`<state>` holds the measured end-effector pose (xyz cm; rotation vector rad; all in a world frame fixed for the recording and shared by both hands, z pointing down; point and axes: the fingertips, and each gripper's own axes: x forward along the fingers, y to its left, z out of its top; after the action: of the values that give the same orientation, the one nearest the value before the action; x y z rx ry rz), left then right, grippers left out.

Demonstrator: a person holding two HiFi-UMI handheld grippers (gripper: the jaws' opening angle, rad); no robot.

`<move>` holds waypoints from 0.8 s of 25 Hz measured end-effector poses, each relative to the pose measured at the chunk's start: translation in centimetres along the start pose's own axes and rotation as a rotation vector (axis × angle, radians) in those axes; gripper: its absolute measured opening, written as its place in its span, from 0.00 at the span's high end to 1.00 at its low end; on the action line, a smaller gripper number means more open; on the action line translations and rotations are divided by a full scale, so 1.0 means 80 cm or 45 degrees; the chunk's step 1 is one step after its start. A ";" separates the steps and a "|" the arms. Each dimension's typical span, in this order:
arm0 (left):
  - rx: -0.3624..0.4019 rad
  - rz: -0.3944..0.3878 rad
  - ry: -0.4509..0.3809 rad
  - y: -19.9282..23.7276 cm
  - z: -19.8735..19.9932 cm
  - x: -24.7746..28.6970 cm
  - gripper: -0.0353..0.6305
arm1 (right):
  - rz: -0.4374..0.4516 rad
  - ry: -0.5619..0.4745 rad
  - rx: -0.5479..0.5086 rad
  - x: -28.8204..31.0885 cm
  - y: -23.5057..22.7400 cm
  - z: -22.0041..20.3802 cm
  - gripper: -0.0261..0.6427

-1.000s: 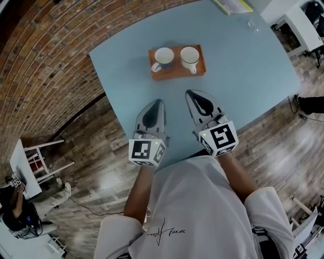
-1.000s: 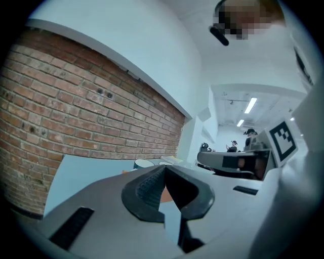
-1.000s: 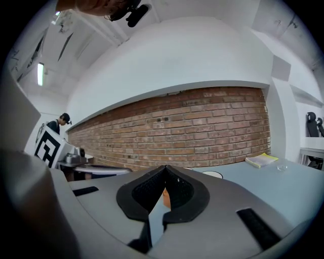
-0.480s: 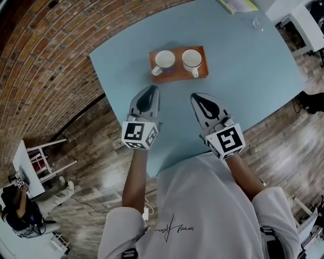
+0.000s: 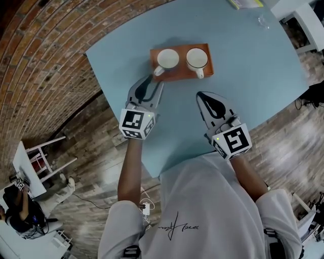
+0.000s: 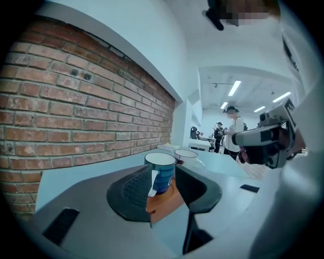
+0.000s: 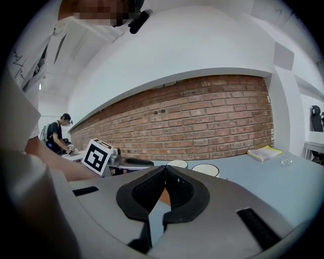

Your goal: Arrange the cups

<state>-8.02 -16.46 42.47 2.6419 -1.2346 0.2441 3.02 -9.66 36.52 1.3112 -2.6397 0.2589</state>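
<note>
An orange tray (image 5: 179, 75) on the light blue table (image 5: 243, 76) holds a blue cup (image 5: 167, 58) on the left and a white cup (image 5: 197, 57) on the right. My left gripper (image 5: 154, 82) is at the tray's front left corner and its jaws have just been opening. In the left gripper view the blue cup (image 6: 162, 174) and its white handle (image 6: 153, 185) show in the gap between the open tips, and the pads do not press on them. My right gripper (image 5: 201, 96) hangs over the table short of the tray, with its jaws shut (image 7: 163, 172) and nothing in them.
A yellow book (image 5: 246, 3) and a small glass (image 5: 263, 21) lie at the table's far right. The brick wall (image 5: 45, 55) runs along the table's left side. A white chair (image 5: 35, 162) stands on the wooden floor at the left. People stand far off behind the table.
My left gripper has moved forward to the tray's front left corner and its jaws have gone from shut to open. The right gripper has shifted only slightly and stays shut.
</note>
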 end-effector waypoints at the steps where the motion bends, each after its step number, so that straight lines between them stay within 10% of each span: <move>1: 0.012 -0.005 0.007 0.003 -0.002 0.003 0.75 | 0.002 0.001 0.009 0.002 0.000 -0.001 0.93; 20: 0.071 -0.086 0.103 0.023 -0.043 0.054 0.71 | -0.022 0.088 0.059 0.009 -0.013 -0.028 0.93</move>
<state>-6.86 -19.91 47.03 2.6861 -1.1275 0.3750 3.62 -10.29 38.91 1.3141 -2.5784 0.3578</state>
